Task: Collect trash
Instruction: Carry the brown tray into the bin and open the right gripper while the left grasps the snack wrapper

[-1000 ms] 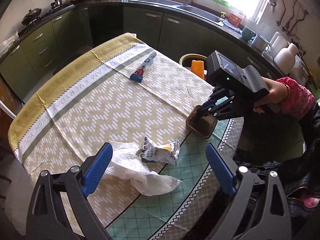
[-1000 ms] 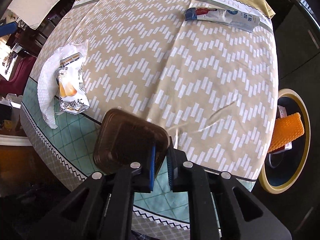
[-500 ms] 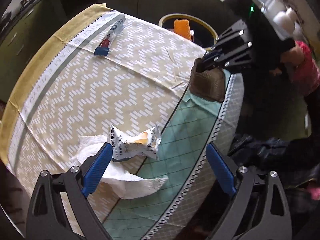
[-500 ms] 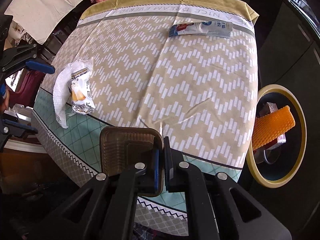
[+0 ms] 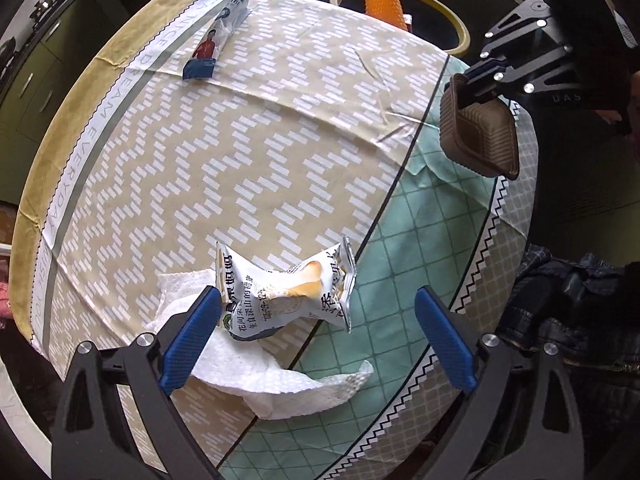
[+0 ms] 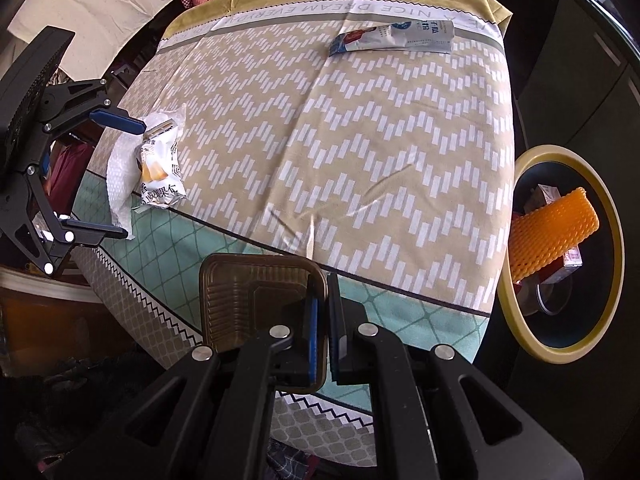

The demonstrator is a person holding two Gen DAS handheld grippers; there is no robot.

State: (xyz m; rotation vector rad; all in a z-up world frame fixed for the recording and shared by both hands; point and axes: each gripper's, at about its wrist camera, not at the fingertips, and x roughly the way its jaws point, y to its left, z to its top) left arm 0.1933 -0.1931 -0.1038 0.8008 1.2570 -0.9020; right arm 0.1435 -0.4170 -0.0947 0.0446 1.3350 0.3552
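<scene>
Item: brown plastic tray clenched by one wall in right gripper jaws above counter edge; left gripper, jaws released, over snack wrapper on paper towel; risk: thin-walled tray slipping short of bin.

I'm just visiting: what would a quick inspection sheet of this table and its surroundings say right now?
Surface: round table under a beige zigzag tablecloth.
Job's things: crumpled white snack wrapper on a white paper towel; long blue-and-white sachet; brown plastic tray.
Clutter: nothing seen.
Grippers: left gripper open over the wrapper; right gripper shut on the tray's rim.
Cables: nothing seen.
Surroundings: yellow-rimmed bin holding orange foam netting; dark cabinets.
</scene>
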